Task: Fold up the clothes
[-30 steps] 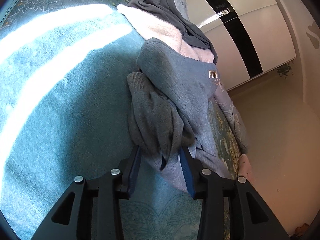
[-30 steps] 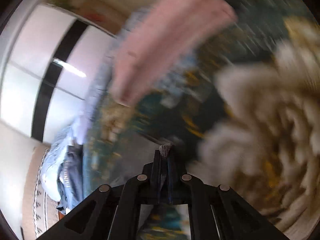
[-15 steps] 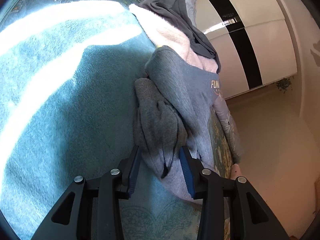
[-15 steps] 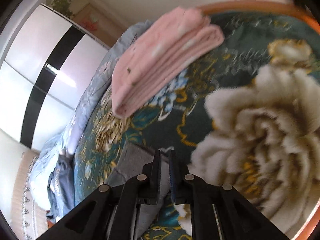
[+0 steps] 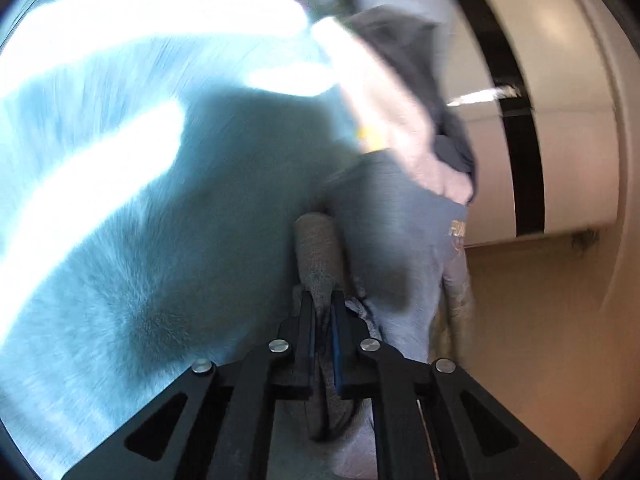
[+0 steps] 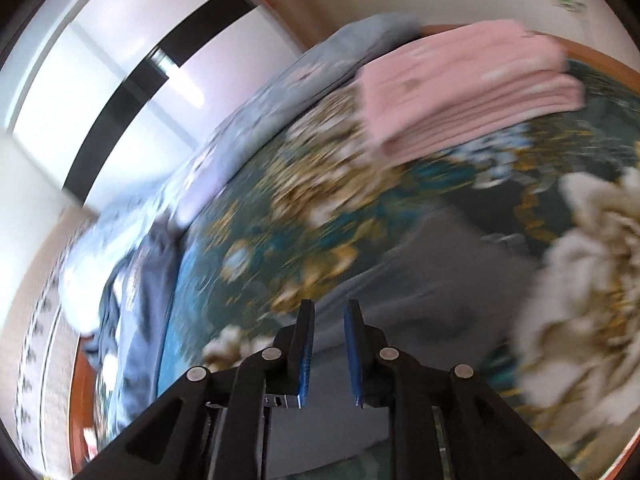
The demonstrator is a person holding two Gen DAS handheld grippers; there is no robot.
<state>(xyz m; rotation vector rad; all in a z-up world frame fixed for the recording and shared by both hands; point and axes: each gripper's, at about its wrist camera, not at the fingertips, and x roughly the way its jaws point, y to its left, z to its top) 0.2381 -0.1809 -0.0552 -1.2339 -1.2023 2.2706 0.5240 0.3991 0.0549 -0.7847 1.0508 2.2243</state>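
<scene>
Presently catalogued, left wrist view: left gripper [image 5: 323,300], jaws drawn close together and pinching a bunched fold of the grey sweatshirt [image 5: 384,248]. Ribbed cuff [image 5: 318,240] of the same garment standing up just beyond the fingertips. Garment body lying on the teal plush blanket [image 5: 160,248], faint lettering near its far right edge, too blurred to read in full. Pink fleece item [image 5: 396,128] touching the sweatshirt's far end, with a dark grey garment [image 5: 452,136] draped over it. Bright bands of sunlight across the blanket's left part. White wardrobe panels with a black stripe [image 5: 520,128] to the right; beige floor [image 5: 540,320] below them. Whole view smeared by motion.

Right wrist view: right gripper [image 6: 329,336], jaws parted with a clear gap, blue pads bare, nothing between them. Grey cloth [image 6: 440,280] spread beneath and ahead of the fingers, on the dark floral bedspread [image 6: 288,240]; contact between fingers and cloth not discernible. Folded pink stack [image 6: 468,100] farther back on the bedspread, well apart from the gripper. Large cream flower motif [image 6: 592,280] to the right. Pale blue bedding [image 6: 256,120] along the bed's far edge, a blue-grey heap [image 6: 136,300] at lower left. View likewise blurred.
</scene>
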